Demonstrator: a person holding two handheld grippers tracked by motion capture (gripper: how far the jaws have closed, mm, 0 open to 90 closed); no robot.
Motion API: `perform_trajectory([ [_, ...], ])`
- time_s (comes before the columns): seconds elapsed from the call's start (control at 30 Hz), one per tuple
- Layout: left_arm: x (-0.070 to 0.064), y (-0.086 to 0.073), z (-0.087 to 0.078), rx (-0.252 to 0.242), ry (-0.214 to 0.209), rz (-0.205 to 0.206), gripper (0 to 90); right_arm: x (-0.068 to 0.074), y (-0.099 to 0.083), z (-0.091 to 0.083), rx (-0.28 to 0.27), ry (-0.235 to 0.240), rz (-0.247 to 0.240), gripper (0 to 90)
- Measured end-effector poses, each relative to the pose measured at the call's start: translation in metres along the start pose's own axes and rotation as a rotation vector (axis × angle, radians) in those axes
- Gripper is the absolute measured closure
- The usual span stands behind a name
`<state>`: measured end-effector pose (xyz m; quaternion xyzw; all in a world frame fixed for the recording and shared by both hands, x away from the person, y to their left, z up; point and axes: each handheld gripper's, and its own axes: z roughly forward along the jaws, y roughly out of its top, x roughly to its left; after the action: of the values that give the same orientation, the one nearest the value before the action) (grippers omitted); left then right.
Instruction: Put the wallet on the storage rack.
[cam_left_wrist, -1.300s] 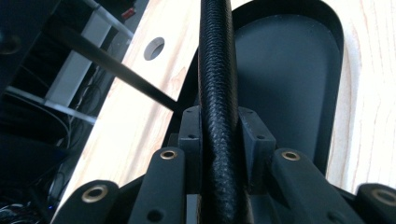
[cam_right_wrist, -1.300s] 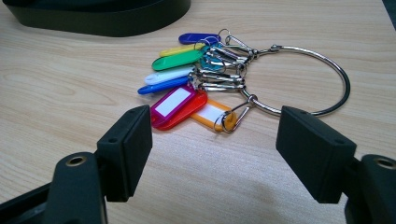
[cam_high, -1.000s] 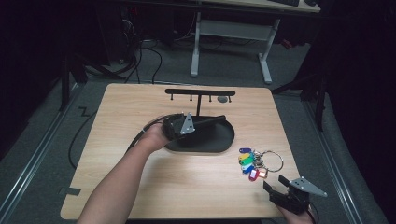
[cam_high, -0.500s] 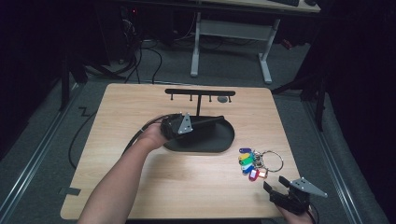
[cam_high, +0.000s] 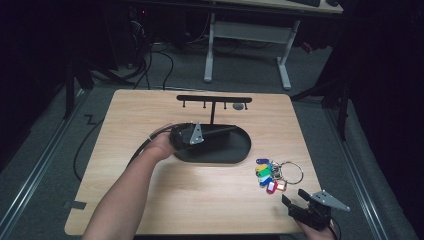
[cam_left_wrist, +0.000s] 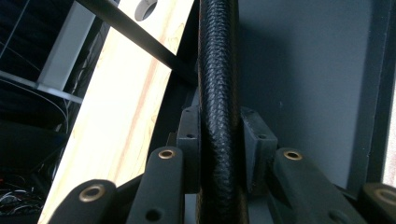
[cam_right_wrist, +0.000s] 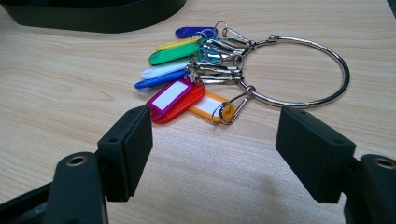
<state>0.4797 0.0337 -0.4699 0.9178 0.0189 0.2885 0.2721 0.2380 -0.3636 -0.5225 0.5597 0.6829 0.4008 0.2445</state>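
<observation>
Left tongs (cam_high: 220, 132) clench the stand's post (cam_left_wrist: 218, 93); right tongs (cam_right_wrist: 215, 154) gape near the key ring (cam_right_wrist: 299, 70). A tug could tip the stand (cam_high: 214, 98).

Textured black post (cam_left_wrist: 218, 93) cut off top and bottom; small grey object (cam_high: 239, 106) on table perhaps disc.

Black all over on the oval tray (cam_high: 235, 152) and the key rack (cam_high: 214, 99) rising from it, whose post (cam_left_wrist: 219, 93) carries a braided, scaly texture in the left gripper view. The table (cam_high: 200, 195) is pale wood with a fine light-brown grain. On the silver ring (cam_right_wrist: 322, 60), the key tags (cam_right_wrist: 180, 70) run purple, yellow, green, white, blue, magenta, red and orange, the last three with white label windows, and both grippers are matte black with brass-coloured rivets.
</observation>
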Motion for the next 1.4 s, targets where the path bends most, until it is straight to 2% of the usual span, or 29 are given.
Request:
perform_trajectory([
  [0.17, -0.002, 0.0, 0.0, 0.006, -0.014, -0.005, 72.2, 0.001, 0.0, 0.0, 0.001, 0.001, 0.001, 27.6],
  [0.3, -0.007, 0.001, 0.001, 0.015, -0.026, -0.014, 68.4, 0.0, 0.0, 0.0, -0.001, 0.001, -0.005, 27.6],
  [0.37, -0.012, 0.001, 0.002, 0.024, -0.051, -0.03, 65.9, 0.001, 0.001, -0.001, -0.003, 0.001, -0.001, 27.6],
  [0.5, -0.016, 0.001, 0.002, 0.031, -0.068, -0.025, 63.5, 0.001, 0.001, -0.001, -0.008, 0.001, -0.002, 27.6],
  [0.57, -0.017, 0.002, 0.002, 0.034, -0.082, -0.043, 62.5, 0.001, 0.001, -0.001, -0.007, 0.001, -0.001, 27.6],
  [0.83, -0.019, 0.002, 0.002, 0.042, -0.127, -0.063, 57.3, 0.001, 0.001, -0.001, -0.008, 0.002, -0.001, 27.6],
  [0.93, -0.021, -0.001, 0.004, 0.042, -0.151, -0.09, 54.2, 0.002, 0.001, -0.001, -0.006, 0.004, -0.003, 27.6],
  [1.03, -0.022, -0.003, 0.005, 0.038, -0.156, -0.105, 53.1, 0.002, 0.001, 0.0, -0.004, 0.004, -0.004, 27.6],
  [1.07, -0.021, -0.005, 0.003, 0.025, -0.146, -0.136, 54.2, 0.002, 0.001, 0.0, -0.003, 0.004, -0.004, 27.6],
  [1.1, -0.021, -0.005, 0.003, 0.025, -0.146, -0.136, 54.2, 0.002, 0.001, 0.0, -0.003, 0.004, -0.004, 27.6],
  [1.13, -0.018, -0.006, 0.002, 0.023, -0.15, -0.158, 54.2, 0.002, 0.001, 0.0, -0.002, 0.004, -0.003, 27.6],
  [1.4, -0.018, -0.005, -0.006, 0.018, -0.131, -0.153, 55.2, 0.004, 0.002, 0.002, 0.001, 0.007, -0.005, 27.6],
])
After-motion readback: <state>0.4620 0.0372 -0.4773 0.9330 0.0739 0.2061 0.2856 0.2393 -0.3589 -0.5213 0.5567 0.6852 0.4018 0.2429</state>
